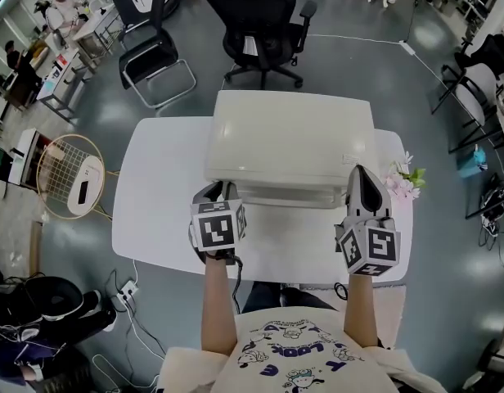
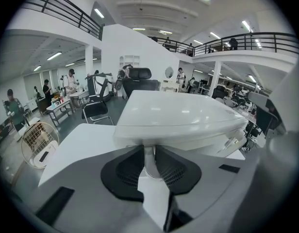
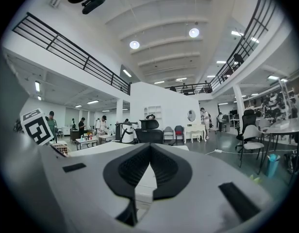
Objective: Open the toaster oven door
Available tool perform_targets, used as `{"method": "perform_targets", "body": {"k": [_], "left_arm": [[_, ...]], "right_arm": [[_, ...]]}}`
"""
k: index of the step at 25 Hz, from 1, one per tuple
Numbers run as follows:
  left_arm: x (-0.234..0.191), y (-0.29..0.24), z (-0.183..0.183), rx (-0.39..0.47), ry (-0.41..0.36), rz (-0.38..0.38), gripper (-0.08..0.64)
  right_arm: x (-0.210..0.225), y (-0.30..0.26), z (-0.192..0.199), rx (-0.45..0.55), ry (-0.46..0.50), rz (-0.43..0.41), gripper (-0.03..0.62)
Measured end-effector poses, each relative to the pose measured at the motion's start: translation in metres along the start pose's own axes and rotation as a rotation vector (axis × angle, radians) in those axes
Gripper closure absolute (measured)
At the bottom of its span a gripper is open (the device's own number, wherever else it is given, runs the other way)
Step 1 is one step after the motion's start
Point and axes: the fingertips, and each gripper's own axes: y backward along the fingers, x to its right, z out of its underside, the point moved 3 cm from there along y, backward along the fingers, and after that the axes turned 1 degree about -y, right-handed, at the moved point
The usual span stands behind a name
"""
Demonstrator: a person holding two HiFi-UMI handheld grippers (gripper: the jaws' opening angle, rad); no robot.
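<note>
The toaster oven (image 1: pixel 289 142) is set at the middle of the white table (image 1: pixel 158 203), w/ its front edge turned toward the person. From above only the cream top is seen. The door itself is hidden under the front lip.

The left gripper (image 1: pixel 222 188) is brought up to the front, left of centre. In the left gripper view its dark pads (image 2: pixel 125 166) are seen clamped on a pale upright piece of the door handle (image 2: pixel 149 161), one pad on each side w/ no gap showing. The right gripper (image 1: pixel 362 178) is held just beside the oven's front right corner. In the right gripper view its jaws are seen closed together at the tips w/ nothing gripped. The pale surface glimpsed low between the pads is prob. the oven's edge or the table, but the view is too poor to settle it.

Handling, as a judgement: the handle is likely rigid, smooth and a bit slippery, so a firm squeeze close to the post is preferred. The door is prob. hinged along its bottom edge, so it is best pulled out and down in an arc, not straight back. The body looks fairly light for its size and may be dragged across the slick tabletop. Some bracing by the free gripper may be needed, esp. at the start of the pull.
</note>
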Motion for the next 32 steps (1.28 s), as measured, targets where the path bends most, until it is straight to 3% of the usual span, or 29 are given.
{"method": "perform_targets", "body": {"k": [15, 32], "left_arm": [[0.002, 0.011, 0.013, 0.036, 0.011, -0.024, 0.483], [0.009, 0.04, 0.068, 0.048, 0.011, -0.09, 0.489]], "right_arm": [[0.011, 0.019, 0.002, -0.013, -0.006, -0.033, 0.595], [0.008, 0.057, 0.023, -0.05, -0.003, -0.148, 0.595]]}}
